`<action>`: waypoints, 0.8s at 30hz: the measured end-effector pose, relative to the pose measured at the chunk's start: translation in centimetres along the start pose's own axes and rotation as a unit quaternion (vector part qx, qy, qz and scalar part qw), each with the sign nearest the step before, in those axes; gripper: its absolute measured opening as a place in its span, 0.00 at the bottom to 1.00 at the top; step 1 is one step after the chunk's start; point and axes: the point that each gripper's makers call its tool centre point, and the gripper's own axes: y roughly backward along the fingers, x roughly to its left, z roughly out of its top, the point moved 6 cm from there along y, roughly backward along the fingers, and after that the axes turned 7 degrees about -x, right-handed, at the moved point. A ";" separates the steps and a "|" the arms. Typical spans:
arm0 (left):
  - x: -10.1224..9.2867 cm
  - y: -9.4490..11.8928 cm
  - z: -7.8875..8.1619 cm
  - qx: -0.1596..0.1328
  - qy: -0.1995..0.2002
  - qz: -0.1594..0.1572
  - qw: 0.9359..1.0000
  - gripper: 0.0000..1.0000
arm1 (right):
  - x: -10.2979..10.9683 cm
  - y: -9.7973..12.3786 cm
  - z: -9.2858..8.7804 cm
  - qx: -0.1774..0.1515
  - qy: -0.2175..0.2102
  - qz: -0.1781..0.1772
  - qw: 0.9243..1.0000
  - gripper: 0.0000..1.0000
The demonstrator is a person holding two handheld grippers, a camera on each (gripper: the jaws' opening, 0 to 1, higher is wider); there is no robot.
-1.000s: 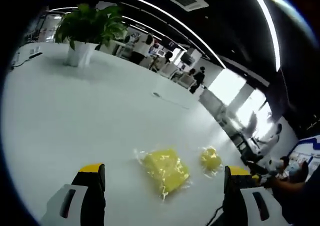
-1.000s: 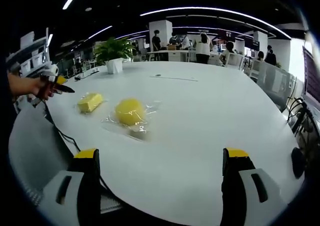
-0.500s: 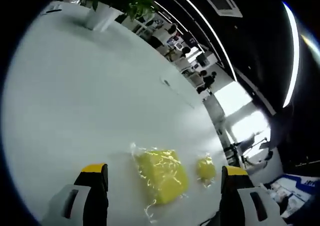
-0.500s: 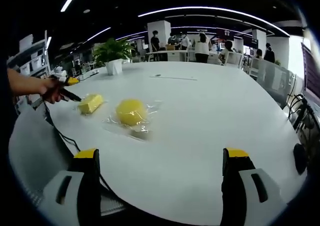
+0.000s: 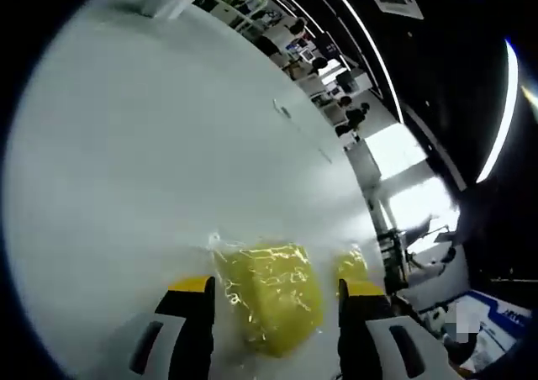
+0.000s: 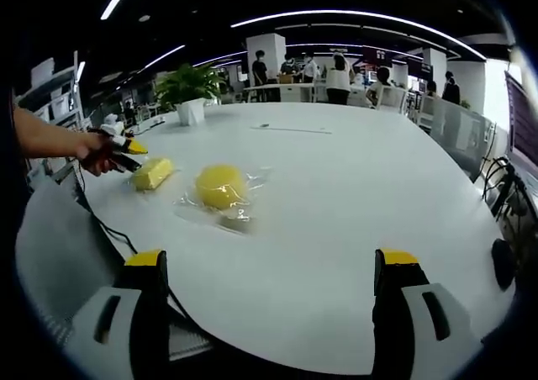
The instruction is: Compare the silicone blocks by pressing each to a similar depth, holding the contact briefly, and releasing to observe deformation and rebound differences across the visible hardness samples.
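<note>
Both yellow silicone samples sat in clear plastic bags on the white counter (image 6: 353, 195). In the left gripper view the rectangular block (image 5: 271, 298) was in its crinkly bag right between the left gripper (image 5: 275, 313) fingers, which were drawn in close on either side of it; couldn't tell if they were actually touching the block or just the bag. The round sample (image 5: 353, 266) sat just past the block, half hidden behind the right-hand finger and cut off, so its shape was hard to read there.

In the right gripper view the round sample (image 6: 218, 186) in its loose bag lay just beside the rectangular block (image 6: 152, 173), with the left gripper (image 6: 130, 150) and the hand (image 6: 97, 155) holding it at the block's far side. The right gripper (image 6: 271, 266) fingers stood wide apart, holding nothing, well short of the samples. A potted plant (image 6: 191, 90) stood farther back on the counter.
</note>
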 end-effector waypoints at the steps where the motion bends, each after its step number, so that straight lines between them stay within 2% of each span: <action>1: 0.1 -0.1 0.0 0.001 -0.002 0.003 1.000 0.54 | 0.0 0.0 0.0 0.001 -0.001 0.000 1.000 0.96; 6: 0.5 -0.5 0.1 0.000 -0.011 0.004 1.000 0.47 | 0.1 0.2 -0.7 0.010 -0.004 0.000 1.000 0.96; 11: 0.9 -0.7 -0.2 0.008 -0.025 0.023 0.999 0.37 | 0.1 0.3 -0.7 0.011 -0.006 0.001 1.000 0.96; 16: 1.0 -0.8 -0.5 0.021 -0.034 0.019 0.999 0.34 | 0.1 0.3 -0.8 0.013 -0.006 0.003 1.000 0.96; 21: 1.1 -0.9 -0.7 0.022 -0.047 0.023 0.998 0.27 | 0.0 0.4 -0.8 0.014 -0.004 0.003 1.000 0.96; 23: 1.1 -0.9 -0.6 0.022 -0.048 0.024 0.998 0.23 | -0.1 0.4 -0.7 0.014 -0.003 0.003 1.000 0.96; 24: 1.3 -0.8 -0.7 0.023 -0.035 0.026 0.999 0.21 | -0.1 0.4 -0.7 0.014 -0.003 0.003 1.000 0.96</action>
